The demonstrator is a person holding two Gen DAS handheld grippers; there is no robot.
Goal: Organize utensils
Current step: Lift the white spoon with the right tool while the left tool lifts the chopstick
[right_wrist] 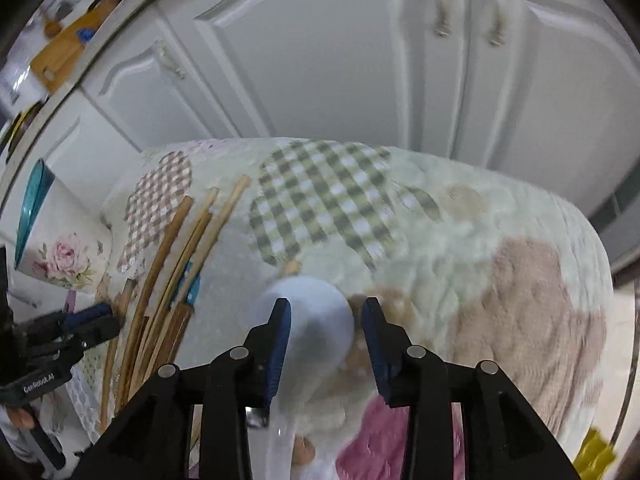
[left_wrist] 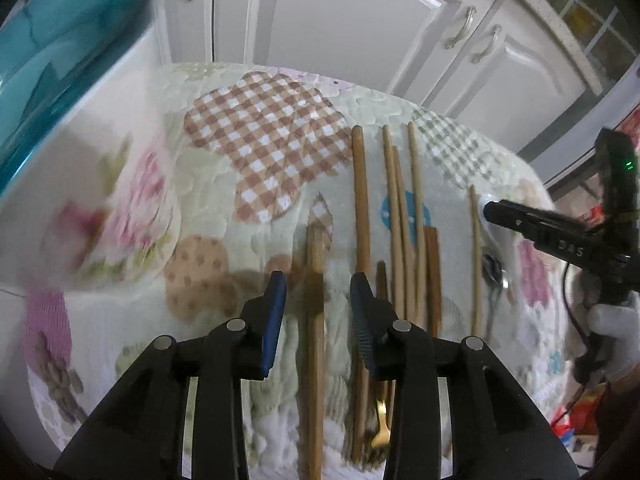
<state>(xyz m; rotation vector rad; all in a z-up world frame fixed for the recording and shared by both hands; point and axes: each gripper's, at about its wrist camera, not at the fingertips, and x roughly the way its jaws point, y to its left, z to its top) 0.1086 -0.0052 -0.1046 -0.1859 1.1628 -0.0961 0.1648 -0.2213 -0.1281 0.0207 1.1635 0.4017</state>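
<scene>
The left gripper (left_wrist: 318, 292) hangs over a patchwork quilted cloth (left_wrist: 260, 152), its blue pads spread apart with a single wooden chopstick (left_wrist: 316, 360) lying on the cloth between them, untouched by either pad. Just to its right lies a loose row of more wooden chopsticks (left_wrist: 400, 220) and flat wooden handles, roughly parallel, with a gold fork end (left_wrist: 382, 420) showing underneath the right pad. A white cup with a pink rose print and teal inside (left_wrist: 80, 140) stands close on the left, blurred.

The right gripper (right_wrist: 326, 312) is partly open around a white ceramic spoon (right_wrist: 316, 320); blur hides whether the pads touch it. White cabinet doors (right_wrist: 320, 60) stand behind the cloth.
</scene>
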